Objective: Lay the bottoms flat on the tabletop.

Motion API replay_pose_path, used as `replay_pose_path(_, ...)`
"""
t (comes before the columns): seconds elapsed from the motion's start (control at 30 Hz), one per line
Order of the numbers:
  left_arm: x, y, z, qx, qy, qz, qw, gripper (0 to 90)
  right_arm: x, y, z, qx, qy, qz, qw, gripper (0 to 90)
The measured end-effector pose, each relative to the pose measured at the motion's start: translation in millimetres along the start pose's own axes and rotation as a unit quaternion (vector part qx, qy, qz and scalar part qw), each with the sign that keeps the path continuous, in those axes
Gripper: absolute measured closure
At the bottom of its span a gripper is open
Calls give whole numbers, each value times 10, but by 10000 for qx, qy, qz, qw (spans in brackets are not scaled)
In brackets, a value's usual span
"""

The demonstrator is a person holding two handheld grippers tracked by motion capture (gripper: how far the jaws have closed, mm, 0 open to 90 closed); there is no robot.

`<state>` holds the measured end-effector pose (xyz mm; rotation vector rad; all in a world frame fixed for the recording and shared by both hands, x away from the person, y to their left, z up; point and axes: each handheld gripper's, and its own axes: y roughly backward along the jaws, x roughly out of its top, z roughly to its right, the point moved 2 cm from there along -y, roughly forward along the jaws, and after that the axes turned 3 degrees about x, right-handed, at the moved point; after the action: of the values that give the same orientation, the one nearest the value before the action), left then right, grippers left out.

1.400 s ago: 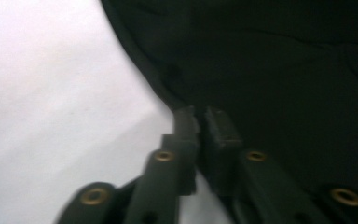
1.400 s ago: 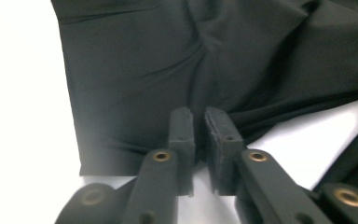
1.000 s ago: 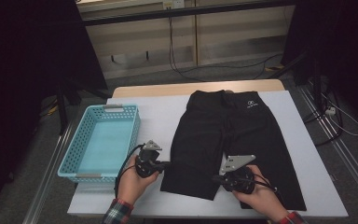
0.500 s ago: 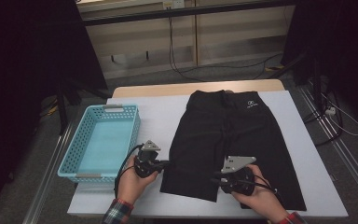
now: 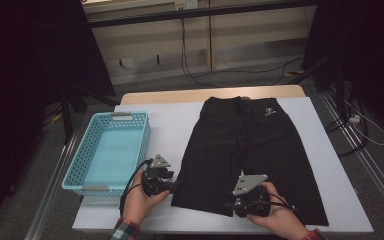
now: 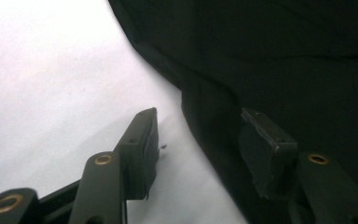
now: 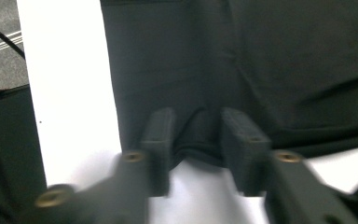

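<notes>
Both grippers low—level at shorts hem.

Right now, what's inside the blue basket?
The blue basket sits left of the black shorts on the white table. Its pale blue floor looks bare, with nothing lying in it. The near wall hides a thin strip of the floor behind it.

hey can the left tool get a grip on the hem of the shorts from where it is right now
Probably yes. The left tool has just been opening, and the side edge of the black shorts lies between its pads, untouched, flat on the white table with nothing in the way.
</notes>
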<state>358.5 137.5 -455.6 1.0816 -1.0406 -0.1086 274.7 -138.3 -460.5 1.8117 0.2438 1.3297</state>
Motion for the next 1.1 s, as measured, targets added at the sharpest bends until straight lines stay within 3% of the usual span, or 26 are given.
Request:
replay_pose_path(0.2, -8, -4, -16, 13, 36, -48, 10000, 528, -24, 32, 56, 15, -168, 0, 9999, 838)
replay_pose_path(0.3, -6, 4, 7, -205, 231, -110, 9995, 584, -24, 38, 52, 55, -148, -7, 9999, 854)
replay_pose_path(0.47, -2, 16, 35, -341, 261, -289, 9987, 757, -16, 37, 46, 84, -145, -1, 9999, 862)
replay_pose_path(0.53, -7, 14, 51, -581, 390, -376, 9968, 865, -11, 37, 44, 77, -137, 7, 9999, 862)
replay_pose_path(0.57, -7, 16, 57, -583, 368, -377, 9969, 886, -7, 36, 43, 72, -154, 26, 9999, 863)
replay_pose_path(0.77, 18, 124, 52, -539, 265, -419, 9973, 899, 21, 62, 38, 89, -150, 138, 9998, 866)
replay_pose_path(1.1, -21, 227, 52, -565, 316, -448, 9969, 900, 73, 67, -43, 255, -50, 191, 9995, 870)
